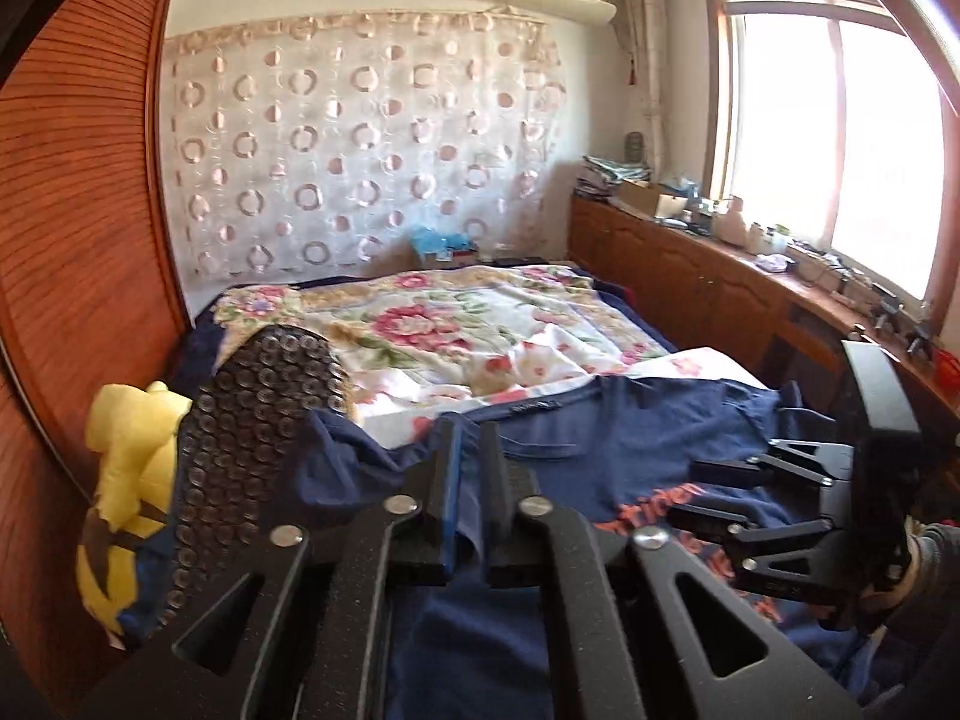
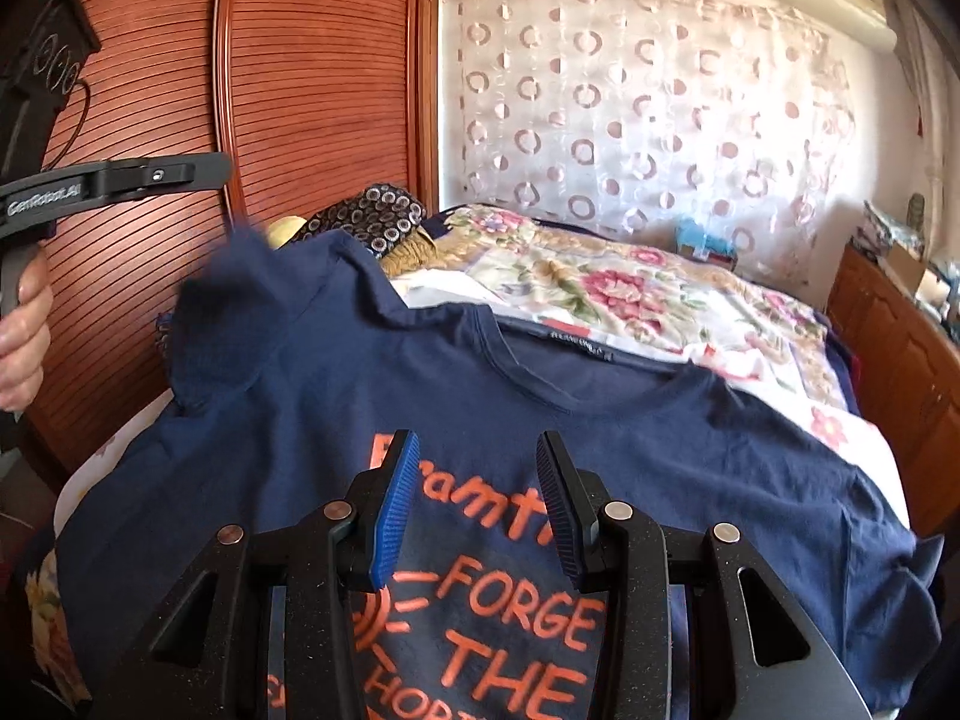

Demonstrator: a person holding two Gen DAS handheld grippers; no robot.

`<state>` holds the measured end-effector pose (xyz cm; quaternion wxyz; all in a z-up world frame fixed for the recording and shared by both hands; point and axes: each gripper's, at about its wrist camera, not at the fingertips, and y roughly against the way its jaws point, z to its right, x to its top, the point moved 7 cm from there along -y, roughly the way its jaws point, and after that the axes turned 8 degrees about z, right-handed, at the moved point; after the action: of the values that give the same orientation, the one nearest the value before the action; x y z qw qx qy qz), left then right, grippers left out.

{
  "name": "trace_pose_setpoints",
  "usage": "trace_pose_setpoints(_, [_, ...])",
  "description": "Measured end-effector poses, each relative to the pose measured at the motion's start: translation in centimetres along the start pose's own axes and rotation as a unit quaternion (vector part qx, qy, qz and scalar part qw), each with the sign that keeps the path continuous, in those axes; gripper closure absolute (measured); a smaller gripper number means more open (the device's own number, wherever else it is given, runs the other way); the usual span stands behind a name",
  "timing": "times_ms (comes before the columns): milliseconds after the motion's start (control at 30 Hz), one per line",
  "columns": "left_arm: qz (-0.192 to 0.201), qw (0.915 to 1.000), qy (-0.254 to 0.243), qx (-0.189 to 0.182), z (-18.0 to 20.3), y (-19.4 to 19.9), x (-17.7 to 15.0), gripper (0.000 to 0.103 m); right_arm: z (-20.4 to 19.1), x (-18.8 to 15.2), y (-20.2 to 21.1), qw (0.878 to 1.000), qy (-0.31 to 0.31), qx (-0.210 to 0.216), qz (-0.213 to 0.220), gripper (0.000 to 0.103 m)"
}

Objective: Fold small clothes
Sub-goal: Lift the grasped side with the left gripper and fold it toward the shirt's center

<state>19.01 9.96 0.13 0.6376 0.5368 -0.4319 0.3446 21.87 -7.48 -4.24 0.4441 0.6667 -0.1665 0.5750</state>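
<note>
A navy T-shirt (image 2: 630, 432) with orange lettering lies front up on the bed, collar toward the far side. My left gripper (image 1: 467, 438) is shut on the shirt's left sleeve (image 1: 360, 468) and holds it lifted; in the right wrist view the raised sleeve (image 2: 234, 312) is blurred below the left gripper's body (image 2: 120, 177). My right gripper (image 2: 477, 480) is open and empty, hovering over the chest print. It also shows in the left wrist view (image 1: 768, 498), at the right above the shirt.
A floral bedspread (image 1: 480, 324) covers the far half of the bed. A wooden slatted wardrobe (image 2: 312, 90) stands at the left. A yellow plush toy (image 1: 126, 480) and a dotted dark cloth (image 1: 252, 450) lie at the bed's left edge. A cluttered wooden cabinet (image 1: 720, 276) runs under the window.
</note>
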Motion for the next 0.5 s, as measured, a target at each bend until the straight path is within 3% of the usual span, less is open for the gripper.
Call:
trace_pose_setpoints(200, [-0.007,0.9996,-0.018,0.020,-0.4,1.3,-2.2,0.069,-1.1,-0.2,-0.3,0.999,-0.009,0.043,-0.003,0.061])
trace_pose_setpoints(500, [-0.035,0.9979,0.012,0.053,-4.4,3.3,-7.5,0.066,-4.2,0.9,-5.7,0.994,-0.021,0.101,-0.028,0.061])
